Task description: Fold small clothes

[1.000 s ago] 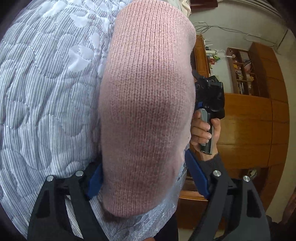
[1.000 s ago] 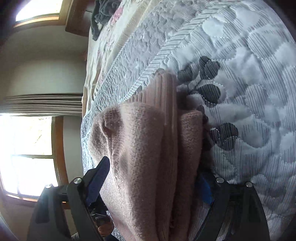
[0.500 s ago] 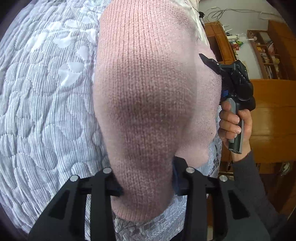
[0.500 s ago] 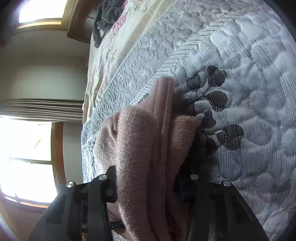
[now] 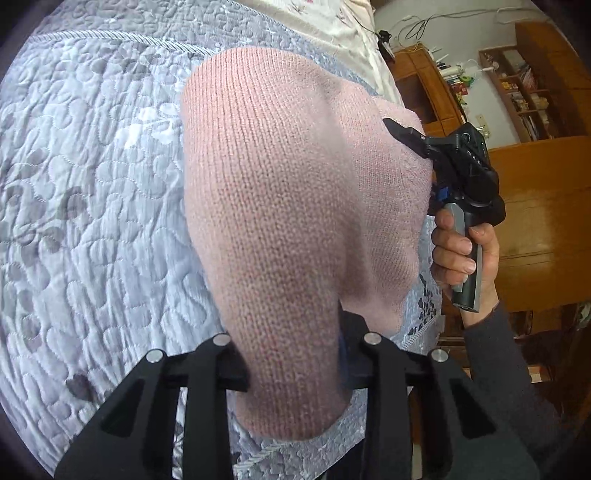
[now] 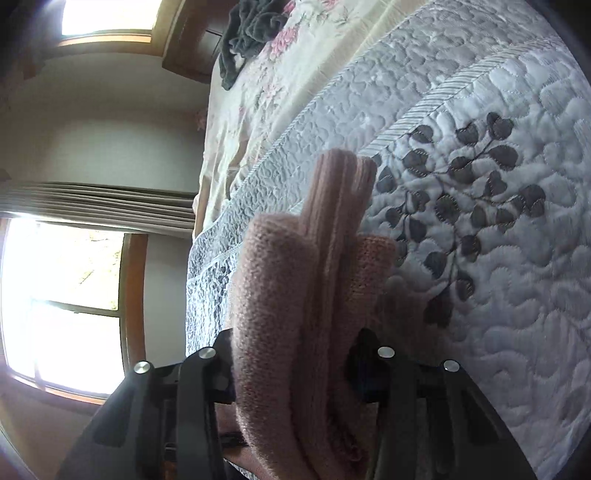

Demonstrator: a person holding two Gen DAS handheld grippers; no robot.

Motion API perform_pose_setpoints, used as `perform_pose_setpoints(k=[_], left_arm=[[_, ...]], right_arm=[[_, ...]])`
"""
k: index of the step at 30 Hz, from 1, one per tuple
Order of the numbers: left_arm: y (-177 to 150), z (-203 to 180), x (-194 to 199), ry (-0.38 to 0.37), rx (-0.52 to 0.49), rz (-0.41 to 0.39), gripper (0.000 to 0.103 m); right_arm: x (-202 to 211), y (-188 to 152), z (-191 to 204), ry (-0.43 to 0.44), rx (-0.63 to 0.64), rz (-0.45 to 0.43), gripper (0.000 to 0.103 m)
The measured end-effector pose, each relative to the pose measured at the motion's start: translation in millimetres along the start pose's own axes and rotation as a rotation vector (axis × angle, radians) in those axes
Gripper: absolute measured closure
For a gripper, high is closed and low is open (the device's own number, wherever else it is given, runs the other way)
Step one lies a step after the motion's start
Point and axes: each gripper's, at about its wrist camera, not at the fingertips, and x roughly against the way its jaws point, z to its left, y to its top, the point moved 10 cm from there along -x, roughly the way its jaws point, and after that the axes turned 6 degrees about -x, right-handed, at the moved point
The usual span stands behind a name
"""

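A pink knitted garment [image 5: 288,206] is held up in a folded bundle over the grey quilted bedspread [image 5: 92,184]. My left gripper [image 5: 293,365] is shut on its near end, the knit bulging out between the black fingers. In the left wrist view the right gripper [image 5: 413,138] bites the garment's far right edge, held by a hand in a dark sleeve. In the right wrist view my right gripper [image 6: 295,369] is shut on several stacked pink layers [image 6: 314,295], with a ribbed cuff [image 6: 343,173] sticking forward.
The bedspread [image 6: 480,258] has a dark leaf print and a striped border. Beyond it lie a floral sheet [image 6: 295,74] and a dark garment [image 6: 251,26]. Wooden cabinets and shelves [image 5: 535,110] stand to the right; a bright window [image 6: 55,295] is at the left.
Both grippers went from open around the pink garment to shut on it. The bundle has since been raised off the bedspread, showing more of the quilt around it.
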Motion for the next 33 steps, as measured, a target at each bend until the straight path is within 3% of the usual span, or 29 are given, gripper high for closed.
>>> perform_pose_setpoints(k=[6, 11, 15, 17, 18, 19, 21, 23, 25, 27, 30, 32, 33], left_arm=[[-55.9, 23.9, 51.7, 0.027, 0.025, -0.033, 0.073], [-114.3, 55.6, 77.7, 0.034, 0.094, -0.045, 0.073], [-152.0, 75.5, 70.5, 0.044, 0.156, -0.038, 0.072], [-160.9, 89.8, 59.0, 0.043, 0.204, -0.036, 0.067], [-162.4, 93.7, 52.1, 0.041, 0.222, -0.028, 0.059], [-162.1, 96.1, 46.3, 0.055, 0.232, -0.018, 0.049], [-162.0, 97.7, 47.0, 0.101, 0.218, -0.001, 0.044], [-161.4, 96.9, 65.6, 0.223, 0.170, -0.007, 0.033], [-157.5, 93.3, 100.4, 0.360, 0.106, -0.085, 0.027], [-153.7, 79.3, 132.1, 0.417, 0.043, -0.184, 0.027], [-146.8, 42.7, 141.2, 0.272, -0.009, -0.259, 0.027], [-150.0, 30.1, 118.3, 0.213, -0.033, -0.213, 0.032], [-154.4, 33.6, 104.4, 0.200, -0.029, -0.179, 0.037]], right_arm=[[-38.4, -61.6, 33.6, 0.045, 0.020, 0.061, 0.059], [-87.9, -119.6, 32.1, 0.033, 0.016, 0.153, 0.060], [-114.6, -150.7, 11.8, 0.006, -0.016, 0.203, 0.059], [-118.3, -154.1, -5.4, -0.054, -0.021, 0.190, 0.053], [-117.9, -154.9, -11.3, -0.060, -0.043, 0.191, 0.050], [-115.1, -154.6, -15.6, -0.071, -0.060, 0.188, 0.042], [-98.4, -151.1, -21.5, -0.111, -0.057, 0.161, 0.032], [-72.1, -149.3, -18.6, -0.106, -0.033, 0.115, 0.027], [-50.5, -154.9, -8.3, -0.083, -0.003, 0.078, 0.027], [-42.6, -166.4, 1.3, -0.082, 0.041, 0.072, 0.029], [-56.4, -186.5, 6.4, -0.129, 0.099, 0.091, 0.039], [-67.5, -192.7, 2.6, -0.217, 0.154, 0.091, 0.080], [-67.5, -192.9, 4.6, -0.255, 0.192, 0.068, 0.082]])
